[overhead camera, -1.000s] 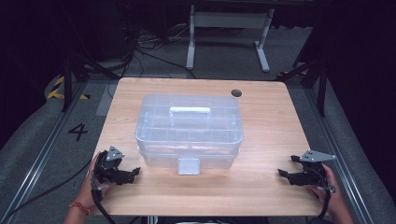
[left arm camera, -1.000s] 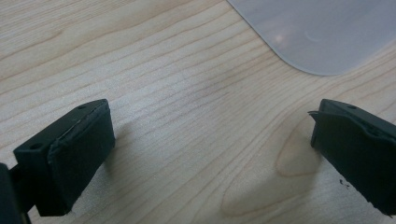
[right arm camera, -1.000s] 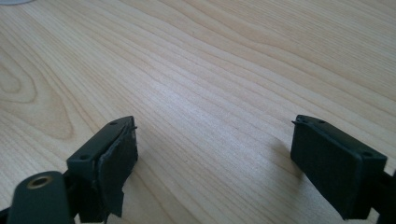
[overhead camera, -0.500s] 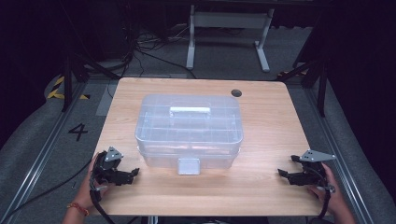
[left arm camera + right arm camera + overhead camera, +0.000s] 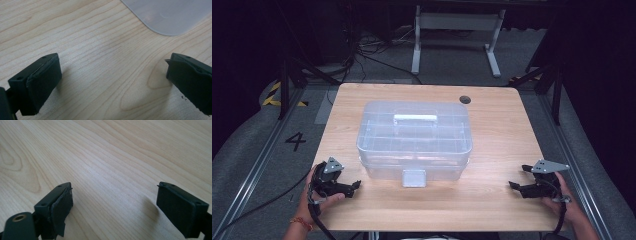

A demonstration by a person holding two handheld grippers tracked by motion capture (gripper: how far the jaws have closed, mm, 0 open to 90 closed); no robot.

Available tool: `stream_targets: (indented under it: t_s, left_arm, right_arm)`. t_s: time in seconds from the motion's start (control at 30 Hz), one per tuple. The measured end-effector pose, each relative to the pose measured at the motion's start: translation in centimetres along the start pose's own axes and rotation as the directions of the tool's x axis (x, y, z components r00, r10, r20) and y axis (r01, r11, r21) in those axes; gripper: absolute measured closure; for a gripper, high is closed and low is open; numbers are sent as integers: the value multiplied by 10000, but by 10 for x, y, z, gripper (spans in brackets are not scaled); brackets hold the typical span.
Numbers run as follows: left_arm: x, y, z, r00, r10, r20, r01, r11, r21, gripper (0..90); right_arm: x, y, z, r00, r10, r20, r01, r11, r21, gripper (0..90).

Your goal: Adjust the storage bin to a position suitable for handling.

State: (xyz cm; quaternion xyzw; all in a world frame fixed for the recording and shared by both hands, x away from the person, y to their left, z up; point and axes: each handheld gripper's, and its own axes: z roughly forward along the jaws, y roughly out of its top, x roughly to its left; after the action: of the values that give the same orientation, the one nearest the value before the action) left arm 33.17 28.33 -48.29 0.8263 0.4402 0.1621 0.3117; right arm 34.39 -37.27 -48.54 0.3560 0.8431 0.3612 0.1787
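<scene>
A clear plastic storage box (image 5: 414,137) with a white handle (image 5: 414,118) on its lid and a front latch (image 5: 414,178) stands in the middle of the wooden table (image 5: 492,145). My left gripper (image 5: 354,186) rests on the table near the front left, open and holding nothing, its jaws pointing right toward the box. In the left gripper view a corner of the box (image 5: 170,15) lies ahead of the wide-apart jaws. My right gripper (image 5: 513,187) sits near the front right, open and empty, pointing left.
A round cable hole (image 5: 465,99) is in the table's far right part. Beyond the table stand a white frame (image 5: 457,30) and loose cables (image 5: 367,50) on the floor. A floor rail (image 5: 257,160) runs along the left side.
</scene>
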Motion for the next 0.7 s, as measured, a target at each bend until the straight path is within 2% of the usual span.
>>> stream_targets:
  t_s: [0.13,0.23,0.33,0.43,0.7]
  left_arm:
    - [0,0,0,10000,12,1,-12,10000,-5,3]
    - [0,0,0,10000,11,3,-11,10000,-6,3]
    - [0,0,0,10000,8,4,-8,10000,-8,4]
    - [0,0,0,10000,3,-2,-3,10000,-1,3]
    - [0,0,0,10000,11,-1,-11,10000,4,3]
  right_arm:
    - [2,4,1,10000,-18,5,18,10000,33,174]
    - [1,4,-1,9982,123,-590,-139,9995,-277,160]
    - [3,6,-3,9989,-195,-425,182,9993,-315,190]
    - [2,10,-7,9990,-93,-433,64,9978,-664,218]
    - [-3,23,-13,9988,18,-494,-69,9946,-1032,253]
